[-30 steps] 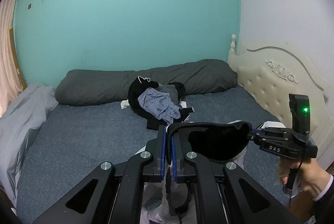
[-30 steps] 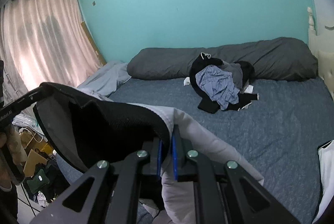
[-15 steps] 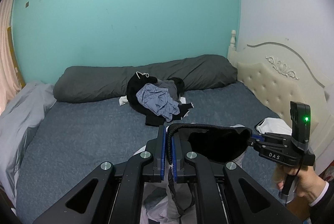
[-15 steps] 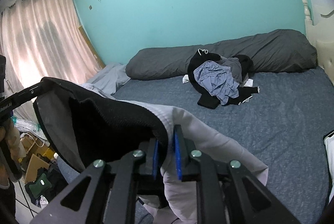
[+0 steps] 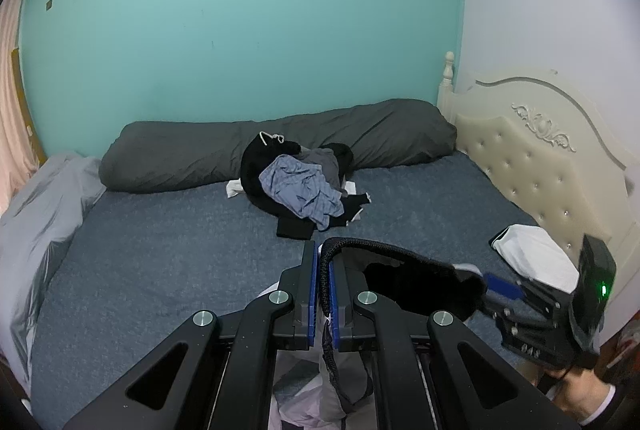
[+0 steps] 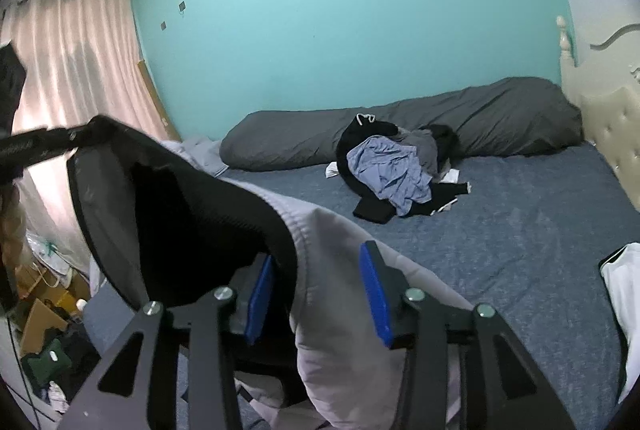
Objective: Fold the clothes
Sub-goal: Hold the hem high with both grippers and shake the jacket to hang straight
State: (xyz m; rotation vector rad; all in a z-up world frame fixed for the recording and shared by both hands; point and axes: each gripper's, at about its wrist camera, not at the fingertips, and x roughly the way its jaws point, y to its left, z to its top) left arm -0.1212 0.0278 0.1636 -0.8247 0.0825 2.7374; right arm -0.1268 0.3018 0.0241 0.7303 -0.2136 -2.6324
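A person stands at the foot of a bedroom bed (image 5: 168, 250) with a pair of tongs in each hand, a pale grey garment with a black waistband (image 6: 208, 205) held up between them over the near edge of the mattress. On the left, the left tongs (image 5: 324, 282) are pressed together on the black ribbed band, the cloth hanging down below the blades. On the right, the right tongs (image 6: 316, 294) stand apart, their blue pads either side of the pale fabric, which drapes across them rather than being pinched; the garment appears to rest on the tool and hang from the left grip.

The step in hand looks to be the lifting and spreading of one piece before it is laid flat. The next move probably calls for the right tongs either to take hold again farther along the waistband or to draw clear, so the piece can be stretched and lowered onto the blue cover without bunching.

Farther up the bed, a heap of clothes (image 5: 300, 185), black, grey and light blue, waits against a long dark bolster (image 5: 192, 153). A white item (image 5: 532, 254) lies by the cream headboard (image 5: 540, 165).

Raised marks on the body of the right tongs are too blurred to read, and no other writing or brand can be made out.
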